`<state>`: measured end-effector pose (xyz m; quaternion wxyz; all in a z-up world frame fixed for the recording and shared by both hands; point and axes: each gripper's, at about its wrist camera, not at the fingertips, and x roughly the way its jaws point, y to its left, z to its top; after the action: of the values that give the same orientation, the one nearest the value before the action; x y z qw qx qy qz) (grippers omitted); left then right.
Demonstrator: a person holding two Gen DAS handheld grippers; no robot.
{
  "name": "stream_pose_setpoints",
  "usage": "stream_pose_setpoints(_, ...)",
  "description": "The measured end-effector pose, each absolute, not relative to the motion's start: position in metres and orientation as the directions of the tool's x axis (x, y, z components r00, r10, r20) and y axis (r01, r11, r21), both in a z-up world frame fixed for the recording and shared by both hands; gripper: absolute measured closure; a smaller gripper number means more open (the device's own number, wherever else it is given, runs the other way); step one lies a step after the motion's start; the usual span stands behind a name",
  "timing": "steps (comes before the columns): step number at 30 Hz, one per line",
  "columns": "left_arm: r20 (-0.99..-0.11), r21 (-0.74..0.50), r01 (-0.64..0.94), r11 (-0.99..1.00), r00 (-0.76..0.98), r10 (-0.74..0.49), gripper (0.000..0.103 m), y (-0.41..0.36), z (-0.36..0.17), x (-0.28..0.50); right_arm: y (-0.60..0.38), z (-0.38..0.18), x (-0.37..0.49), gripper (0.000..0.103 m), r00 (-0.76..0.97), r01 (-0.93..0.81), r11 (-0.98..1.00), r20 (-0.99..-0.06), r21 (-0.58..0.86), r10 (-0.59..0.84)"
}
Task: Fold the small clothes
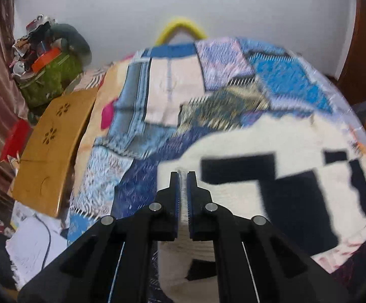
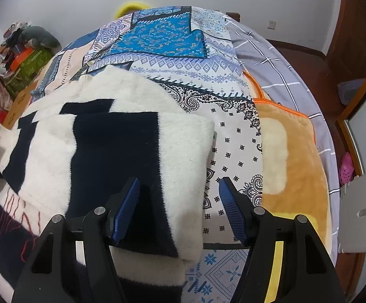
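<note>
A fluffy cream sweater with large navy blocks (image 2: pixel 122 146) lies partly folded on the patchwork bedspread (image 2: pixel 162 35). My left gripper (image 1: pixel 183 176) is shut on a ribbed cream edge of the sweater (image 1: pixel 235 141), and the cloth shows between its blue pads (image 1: pixel 176 197). My right gripper (image 2: pixel 179 180) hangs open above the sweater's folded right edge. Its left finger is over the navy panel and its right finger (image 2: pixel 229 202) is over the bedspread. Nothing is pinched between them. The left wrist view is blurred.
An orange plush blanket (image 2: pixel 293 161) and a grey checked sheet (image 2: pixel 278 63) lie right of the sweater. A wooden lap table (image 1: pixel 54 149) stands at the bed's left edge, with a green bag of clutter (image 1: pixel 49 75) beyond. A yellow hoop (image 1: pixel 180 25) rises behind the bed.
</note>
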<state>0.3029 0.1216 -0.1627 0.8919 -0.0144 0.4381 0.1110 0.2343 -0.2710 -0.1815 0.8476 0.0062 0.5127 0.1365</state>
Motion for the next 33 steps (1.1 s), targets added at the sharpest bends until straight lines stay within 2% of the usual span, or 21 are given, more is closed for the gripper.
stream_pose_setpoints(4, -0.765, 0.036, -0.234, 0.972, 0.619, 0.177, 0.099, 0.134, -0.145, 0.310, -0.265, -0.179, 0.233, 0.042, 0.438, -0.234, 0.960, -0.865, 0.155, 0.246)
stream_pose_setpoints(5, -0.763, 0.032, -0.246, 0.969, 0.619, 0.183, 0.103, 0.140, -0.143, 0.311, -0.263, -0.178, 0.233, 0.042, 0.439, -0.239, 0.959, -0.864, 0.153, 0.248)
stream_pose_setpoints(9, -0.744, 0.075, -0.285, 0.955, 0.622, 0.245, 0.103, 0.154, -0.146, 0.310, -0.257, -0.176, 0.233, 0.042, 0.441, -0.249, 0.956, -0.861, 0.153, 0.252)
stream_pose_setpoints(21, -0.848, -0.014, -0.289, 0.957, 0.511, 0.142, 0.100, 0.165, -0.193, 0.294, -0.235, -0.179, 0.226, 0.042, 0.402, -0.289, 0.944, -0.874, 0.162, 0.273)
stream_pose_setpoints(24, -0.856, -0.017, -0.274, 0.962, 0.501, 0.128, 0.093, 0.158, -0.194, 0.288, -0.231, -0.182, 0.220, 0.040, 0.376, -0.293, 0.942, -0.887, 0.161, 0.268)
stream_pose_setpoints(31, -0.835, -0.007, -0.231, 0.973, 0.537, 0.122, 0.070, 0.140, -0.172, 0.268, -0.228, -0.162, 0.200, 0.038, 0.395, -0.313, 0.939, -0.879, 0.144, 0.267)
stream_pose_setpoints(33, -0.823, -0.010, -0.221, 0.975, 0.555, 0.117, 0.062, 0.136, -0.163, 0.261, -0.228, -0.153, 0.193, 0.031, 0.413, -0.315, 0.939, -0.871, 0.138, 0.267)
